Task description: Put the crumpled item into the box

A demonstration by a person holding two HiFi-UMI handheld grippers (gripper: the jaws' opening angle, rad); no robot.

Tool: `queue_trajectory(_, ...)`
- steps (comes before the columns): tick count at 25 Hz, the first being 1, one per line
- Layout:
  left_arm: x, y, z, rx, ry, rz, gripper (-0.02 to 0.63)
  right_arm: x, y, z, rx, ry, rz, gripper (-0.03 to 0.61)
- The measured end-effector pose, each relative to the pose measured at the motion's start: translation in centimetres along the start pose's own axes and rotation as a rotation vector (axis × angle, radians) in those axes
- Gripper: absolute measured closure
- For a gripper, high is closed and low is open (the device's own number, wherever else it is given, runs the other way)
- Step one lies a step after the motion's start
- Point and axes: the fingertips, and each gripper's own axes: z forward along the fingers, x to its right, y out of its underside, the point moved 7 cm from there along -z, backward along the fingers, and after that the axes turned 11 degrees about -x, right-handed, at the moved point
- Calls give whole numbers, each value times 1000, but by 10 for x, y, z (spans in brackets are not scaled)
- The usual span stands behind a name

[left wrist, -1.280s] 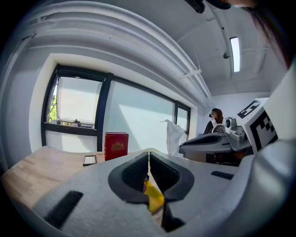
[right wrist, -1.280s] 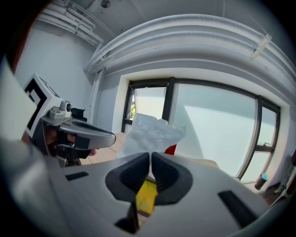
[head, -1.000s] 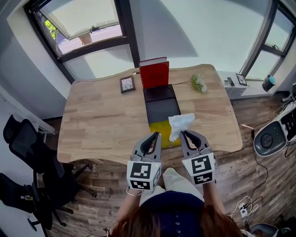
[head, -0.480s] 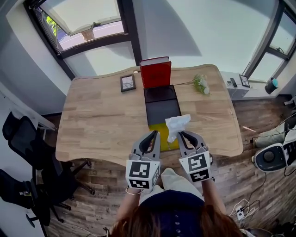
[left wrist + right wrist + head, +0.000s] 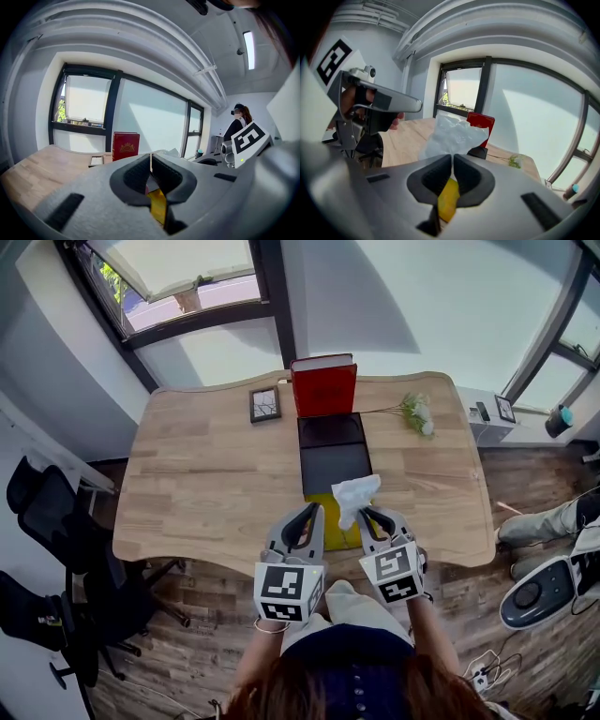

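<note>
Above the near edge of the table [image 5: 206, 484], the right gripper [image 5: 362, 514] clamps the crumpled paper [image 5: 356, 493], the left gripper [image 5: 315, 512] has its jaws together on nothing; mid-carry, I judge, needing a reach farther over the black box [image 5: 333, 465].

table [image 5: 206, 484]: directly before you, long side running left to right.
box [image 5: 330, 465]: on the table's middle, reaching from the far edge toward you.
lid [image 5: 323, 387]: upright at the box's far end.
picture frame [image 5: 265, 405]: just left of the lid.
flower sprig [image 5: 414, 413]: right of the box, toward the far edge.
crumpled item [image 5: 356, 495]: above the box's near end, in your right gripper [image 5: 367, 517].
left gripper [image 5: 307, 514]: just left of your right gripper, over the near table edge.
</note>
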Motion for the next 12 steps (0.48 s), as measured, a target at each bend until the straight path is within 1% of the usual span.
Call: queue_trajectory(12, -9, -2, 12, -6, -29, -15, 580, -5, 11, 37, -85, -55, -79, 545)
